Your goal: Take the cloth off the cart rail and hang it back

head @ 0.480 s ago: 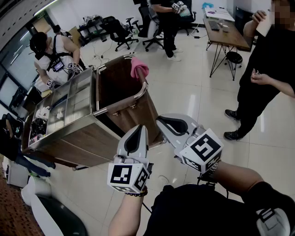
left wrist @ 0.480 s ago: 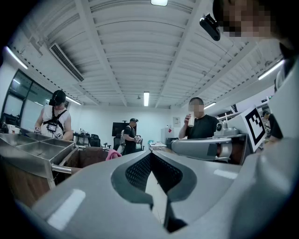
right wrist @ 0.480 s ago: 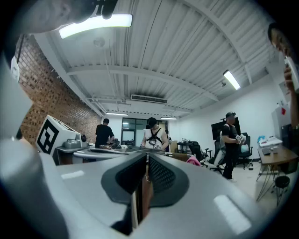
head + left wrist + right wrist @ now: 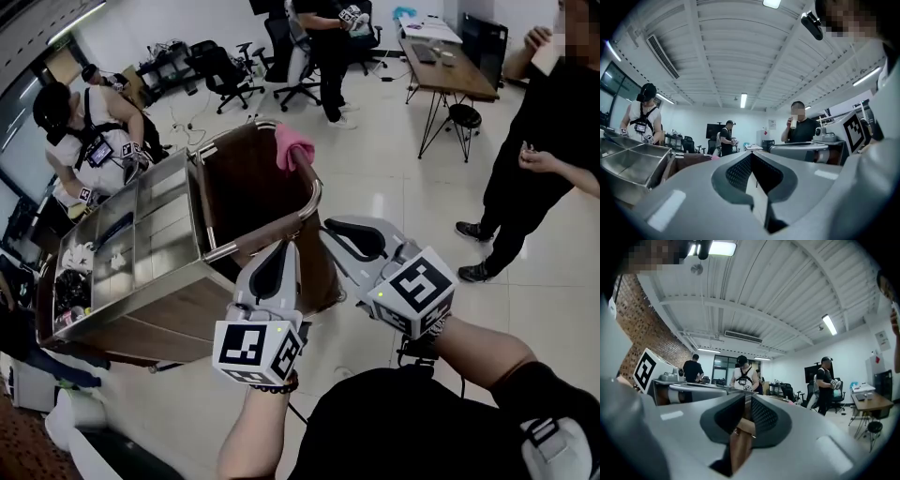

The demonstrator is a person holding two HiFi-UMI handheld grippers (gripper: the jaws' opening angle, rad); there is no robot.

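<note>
steel cart (image 4: pixel 122 234) stands left, its pink cloth (image 4: pixel 292 145) draped over the far rail (image 4: pixel 316 192), held there by its own weight. left hand-held gripper (image 4: pixel 284 253) is pressed together, right hand-held gripper (image 4: pixel 333 230) barely apart; both are empty and well short of the cloth, likely because the reach hasn't begun.

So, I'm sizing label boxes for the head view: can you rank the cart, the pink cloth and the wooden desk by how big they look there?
1. cart, by far
2. wooden desk
3. pink cloth
The desk stands farther from the camera, so it looks smaller than it likely is.
</note>
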